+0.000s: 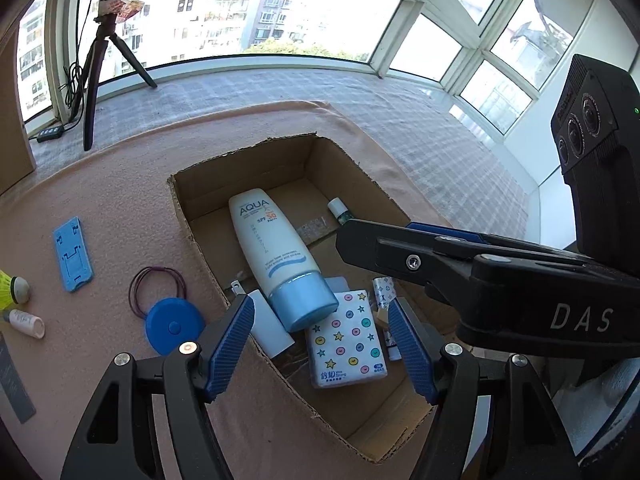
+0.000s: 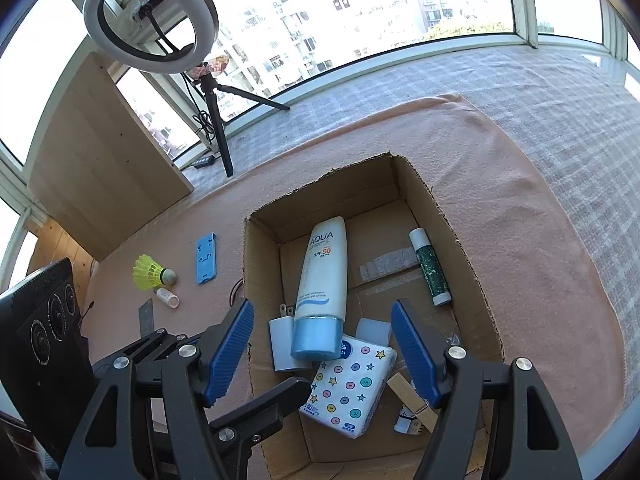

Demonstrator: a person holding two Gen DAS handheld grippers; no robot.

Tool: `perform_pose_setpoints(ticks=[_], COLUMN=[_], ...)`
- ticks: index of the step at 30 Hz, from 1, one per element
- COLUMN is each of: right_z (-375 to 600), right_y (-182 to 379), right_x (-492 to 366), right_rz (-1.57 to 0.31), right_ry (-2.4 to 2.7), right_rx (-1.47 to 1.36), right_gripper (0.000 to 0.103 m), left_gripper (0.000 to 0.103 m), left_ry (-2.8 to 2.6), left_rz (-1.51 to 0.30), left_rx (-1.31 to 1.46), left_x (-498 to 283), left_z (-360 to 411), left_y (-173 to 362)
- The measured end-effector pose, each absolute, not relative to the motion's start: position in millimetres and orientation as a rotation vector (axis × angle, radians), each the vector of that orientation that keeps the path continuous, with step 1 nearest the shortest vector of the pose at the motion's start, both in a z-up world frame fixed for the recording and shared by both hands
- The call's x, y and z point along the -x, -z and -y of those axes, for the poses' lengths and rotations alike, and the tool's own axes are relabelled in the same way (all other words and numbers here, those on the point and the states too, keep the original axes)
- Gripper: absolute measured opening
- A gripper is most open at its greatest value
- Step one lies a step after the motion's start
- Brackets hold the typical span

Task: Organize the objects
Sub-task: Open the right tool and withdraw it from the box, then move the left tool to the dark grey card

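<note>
An open cardboard box (image 1: 188, 208) (image 2: 472, 264) lies on the pink cloth. In it lie a white AQUA sunscreen tube (image 1: 276, 256) (image 2: 324, 280), a star-patterned tissue pack (image 1: 348, 340) (image 2: 348, 384), a white charger (image 1: 268, 324) (image 2: 282, 340), a green-patterned tube (image 2: 430, 268) and a wooden clothespin (image 2: 412, 400). My left gripper (image 1: 320, 344) is open and empty above the box's near end. My right gripper (image 2: 322, 350) is open and empty above the same end; its body (image 1: 480, 280) crosses the left wrist view.
Left of the box on the cloth lie a blue round tape measure (image 1: 172, 324), a purple cord loop (image 1: 156, 284), a blue phone stand (image 1: 72, 254) (image 2: 206, 258), a yellow shuttlecock (image 2: 152, 272), a small white bottle (image 2: 168, 298) and a metal ruler (image 2: 146, 316). A ring light on a tripod (image 2: 152, 16) stands behind.
</note>
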State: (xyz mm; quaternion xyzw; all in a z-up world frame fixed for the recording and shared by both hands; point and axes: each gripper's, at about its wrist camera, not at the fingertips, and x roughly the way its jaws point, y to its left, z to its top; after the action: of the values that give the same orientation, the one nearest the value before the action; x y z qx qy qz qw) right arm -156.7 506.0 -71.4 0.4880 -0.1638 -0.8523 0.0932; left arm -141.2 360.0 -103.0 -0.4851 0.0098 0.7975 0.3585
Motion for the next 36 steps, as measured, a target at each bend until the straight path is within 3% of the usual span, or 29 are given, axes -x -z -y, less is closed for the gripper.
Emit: perform_pose_setpoints(ticks=[12, 26, 36], right_z=[-477.3, -433.6, -438.9], right_y=[59.8, 54.9, 68.7], right_x=[139.3, 88.4, 66.9], right_rz=[0.41, 0.288, 0.291], right_ry=[2.51, 2.503, 2.5], right_rx=[-1.394, -1.354, -1.404], right_gripper=[0.068, 0.068, 0.068], left_gripper=[0.073, 0.073, 0.073], left_ry=[-2.236, -2.498, -2.508], left_rz=[0.018, 0.233, 0.214], left_rx=[1.336, 1.721, 1.85], left_x=[143.7, 195.6, 215.9], left_z=[-266.5, -81.9, -57.9], left_y=[103.4, 164.1, 186.1])
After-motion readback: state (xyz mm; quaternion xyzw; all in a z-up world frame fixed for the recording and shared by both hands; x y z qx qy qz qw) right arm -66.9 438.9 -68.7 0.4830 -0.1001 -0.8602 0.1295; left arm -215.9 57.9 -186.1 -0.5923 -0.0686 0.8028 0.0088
